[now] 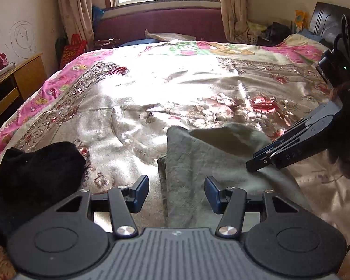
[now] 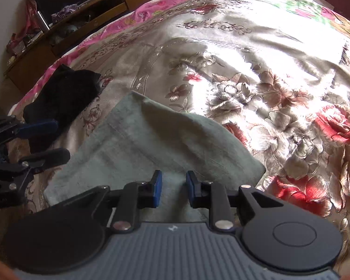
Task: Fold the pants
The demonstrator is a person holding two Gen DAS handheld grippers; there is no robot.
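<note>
Pants, grey-green soft cotton [image 2: 137,140], lie folded into a compact oblong on the bed right under my fingers. My right gripper [image 2: 173,187] hangs over the near end of that oblong, fingers [image 2: 157,186] parted a little with nothing pinched between them. My left gripper [image 1: 176,193] hovers at the left edge of the same cloth, fingers spread wide and empty.

I judge the folding nearly done: the cloth is doubled over, with one puffy flap toward twelve o'clock not yet lying flat. Smoothing, or one last fold, seems all that remains.

Counting outward: two grippers, one pair of grey-green pants, one black folded velvety garment [image 1: 35,170] at nine o'clock, one floral satin bedspread [image 1: 175,88], one wooden side cabinet [image 1: 16,79] at ten o'clock.
</note>
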